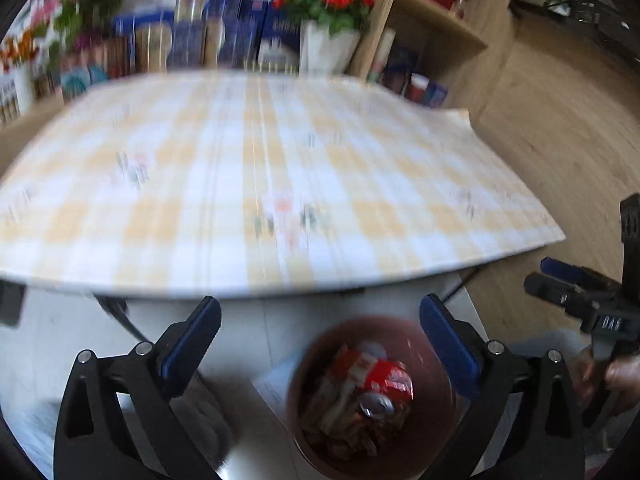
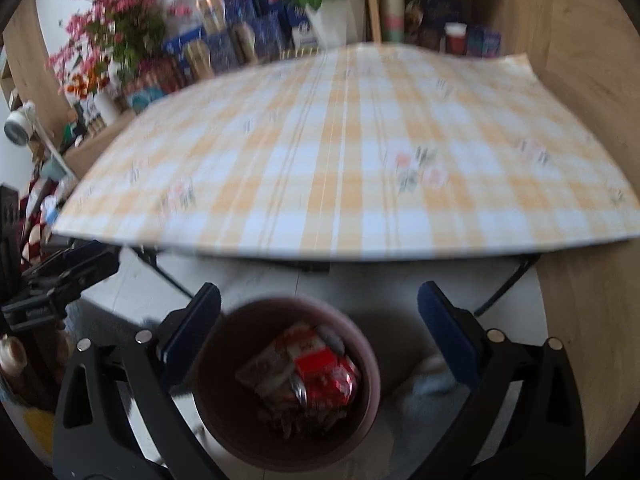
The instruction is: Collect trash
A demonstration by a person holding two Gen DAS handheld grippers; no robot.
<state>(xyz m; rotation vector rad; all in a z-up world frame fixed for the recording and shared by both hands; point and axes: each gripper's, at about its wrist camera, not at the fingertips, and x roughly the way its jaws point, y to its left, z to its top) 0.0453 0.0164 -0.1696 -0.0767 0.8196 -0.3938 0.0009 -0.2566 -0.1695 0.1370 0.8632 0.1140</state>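
A dark red bin (image 1: 436, 412) (image 2: 224, 412) stands on the floor in front of the table. Inside it lie a crushed red can (image 1: 390, 380) (image 2: 326, 376), wrappers and other scraps. My left gripper (image 1: 320, 336) hangs above the bin with its jaws wide apart and nothing between them. My right gripper (image 2: 320, 328) is also over the bin, open and empty. In the left wrist view the right gripper (image 1: 560, 280) appears at the right edge, held by a hand (image 1: 616, 376). In the right wrist view the left gripper (image 2: 68, 268) shows at the left edge.
A table under a yellow-and-white checked cloth (image 1: 260, 168) (image 2: 352, 152) fills the middle of both views, its folding legs (image 2: 504, 284) beside the bin. Behind it stand boxes (image 1: 224, 36), flower pots (image 1: 328, 4) and wooden shelves (image 1: 436, 28). A white paper (image 1: 272, 388) lies by the bin.
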